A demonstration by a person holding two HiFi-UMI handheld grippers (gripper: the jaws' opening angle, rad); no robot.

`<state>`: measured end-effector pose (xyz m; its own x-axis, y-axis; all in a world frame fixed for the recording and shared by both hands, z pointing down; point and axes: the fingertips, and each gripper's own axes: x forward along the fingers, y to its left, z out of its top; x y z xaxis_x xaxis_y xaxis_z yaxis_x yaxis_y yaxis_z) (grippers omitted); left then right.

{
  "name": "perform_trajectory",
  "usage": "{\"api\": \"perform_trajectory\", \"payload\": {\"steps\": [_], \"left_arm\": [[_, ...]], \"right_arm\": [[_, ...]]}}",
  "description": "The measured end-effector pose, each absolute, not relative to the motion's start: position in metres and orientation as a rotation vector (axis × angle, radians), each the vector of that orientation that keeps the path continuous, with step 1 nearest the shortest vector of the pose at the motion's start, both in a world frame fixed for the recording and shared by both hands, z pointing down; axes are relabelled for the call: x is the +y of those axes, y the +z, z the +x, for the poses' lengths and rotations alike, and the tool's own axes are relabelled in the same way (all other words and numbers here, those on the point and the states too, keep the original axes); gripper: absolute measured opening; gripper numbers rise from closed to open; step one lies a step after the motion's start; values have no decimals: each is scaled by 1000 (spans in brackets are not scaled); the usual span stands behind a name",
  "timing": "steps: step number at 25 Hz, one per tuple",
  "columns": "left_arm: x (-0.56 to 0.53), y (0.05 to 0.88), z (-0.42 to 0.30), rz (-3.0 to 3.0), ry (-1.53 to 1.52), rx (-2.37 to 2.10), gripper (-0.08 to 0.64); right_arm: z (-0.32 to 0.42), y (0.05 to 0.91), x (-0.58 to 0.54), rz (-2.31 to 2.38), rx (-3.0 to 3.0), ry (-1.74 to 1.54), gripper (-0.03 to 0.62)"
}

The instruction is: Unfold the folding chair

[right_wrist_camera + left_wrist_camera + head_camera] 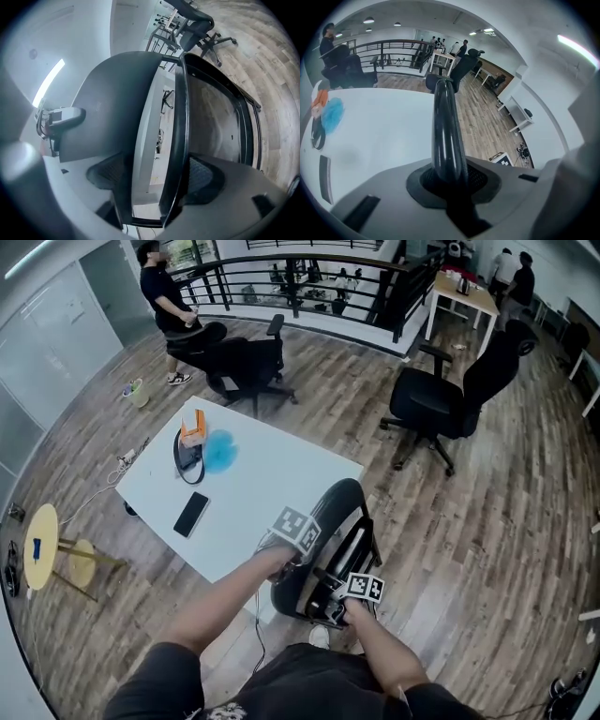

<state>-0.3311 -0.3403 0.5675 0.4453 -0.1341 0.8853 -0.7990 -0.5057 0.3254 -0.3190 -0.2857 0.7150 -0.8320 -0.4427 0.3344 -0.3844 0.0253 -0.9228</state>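
The black metal folding chair (336,512) stands on the wooden floor just beside the near right edge of the white tabletop (258,486), and looks folded nearly flat. The left hand-held gripper (450,180) is clamped on its top tube. The right hand-held gripper (157,185) grips the frame tube and seat edge together. By my reading, the spreading of seat from frame is all left to do.

Lower centre: chair (328,512) against lower-right edge of table (272,474). On table, left: phone (191,514). Upper right: office chair (450,395). Far left: stool (42,545).
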Motion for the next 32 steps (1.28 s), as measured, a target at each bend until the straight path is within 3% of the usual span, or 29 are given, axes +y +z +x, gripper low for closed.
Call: {"api": "perform_trajectory", "payload": {"steps": [9,13,19,26,29,30,32], "left_arm": [[-345,566,-336,1926,1092,-795,75],[-346,554,-344,2001,1160,-926,177],[-333,499,-367,2195,1121,-1192,190],[-322,398,-316,2575,727,-1407,149],[-306,375,-278,2659,484,-1407,56],[-298,370,-267,2665,411,-1399,19],[-276,366,-242,2676,301,-1363,6]], "right_arm": [[-319,715,-287,-908,2321,-1947,380],[-282,705,-286,-1061,2430,-1778,380],[-219,656,-275,-1264,2497,-1477,380],[-177,551,-249,-1372,2591,-1000,379],[-150,502,-236,-1477,2619,-720,377],[-139,486,-228,-1521,2611,-637,368],[-110,458,-210,-1615,2564,-500,207]]}}
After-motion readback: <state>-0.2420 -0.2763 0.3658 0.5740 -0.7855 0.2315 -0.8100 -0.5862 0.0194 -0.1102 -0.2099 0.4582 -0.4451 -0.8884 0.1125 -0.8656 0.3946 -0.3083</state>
